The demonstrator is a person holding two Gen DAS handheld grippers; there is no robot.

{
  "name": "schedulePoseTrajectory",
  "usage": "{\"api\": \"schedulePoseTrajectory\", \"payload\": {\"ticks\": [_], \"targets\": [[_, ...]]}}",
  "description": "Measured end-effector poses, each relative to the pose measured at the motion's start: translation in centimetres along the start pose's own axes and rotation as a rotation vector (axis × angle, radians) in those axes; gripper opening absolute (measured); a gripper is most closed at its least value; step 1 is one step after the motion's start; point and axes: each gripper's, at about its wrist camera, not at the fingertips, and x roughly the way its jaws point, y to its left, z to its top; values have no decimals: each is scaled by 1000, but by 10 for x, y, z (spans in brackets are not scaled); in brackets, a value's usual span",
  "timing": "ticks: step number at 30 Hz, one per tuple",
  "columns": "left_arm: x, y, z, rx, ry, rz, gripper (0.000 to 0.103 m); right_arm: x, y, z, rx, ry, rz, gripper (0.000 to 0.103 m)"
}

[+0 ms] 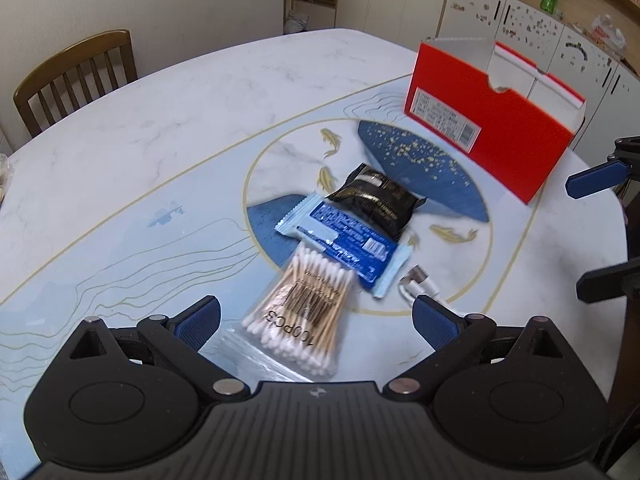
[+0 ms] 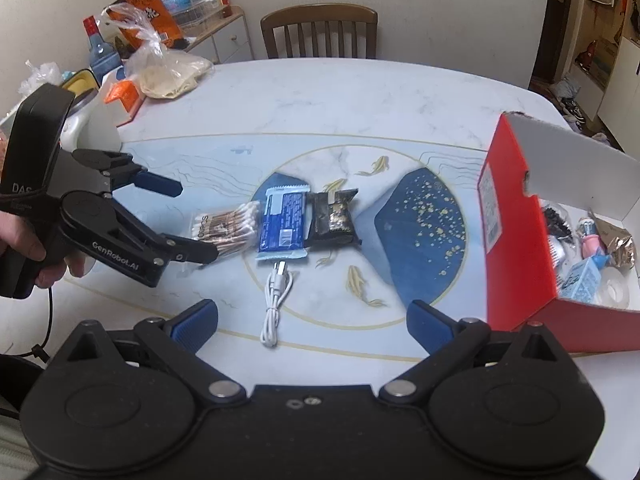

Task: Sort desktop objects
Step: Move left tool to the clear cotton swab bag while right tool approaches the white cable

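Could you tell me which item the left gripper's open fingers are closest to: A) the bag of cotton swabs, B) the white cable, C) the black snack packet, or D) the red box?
A: the left gripper sits open around the end of the bag of cotton swabs, the other items lying farther off.

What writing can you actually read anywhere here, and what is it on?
"100PCS": on the cotton swab bag, seen upside down.
"GenRobot.AI": on the left hand-held gripper.
"DAS": on that gripper's handle, cut off.
Red box label: too blurred.
Blue packet and black packet: print too small and blurred.
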Motion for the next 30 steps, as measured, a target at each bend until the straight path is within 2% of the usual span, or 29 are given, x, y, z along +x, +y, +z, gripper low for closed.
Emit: {"api": "schedulePoseTrajectory", "payload": {"ticks": [11,14,20,30], "targets": [[20,4,-3,59,-2,-16,103,39,23,-9,-19,40,-19,100],[25,4,-4,75,2,-15,103,50,28,-10,-35,65,-19,94],[33,4,-8,102,-1,-30,103,66,33,-13,-39,99,-32,91],[40,4,-8,115,-9,-50,99,79,35,-16,-50,147,-31,79]]}}
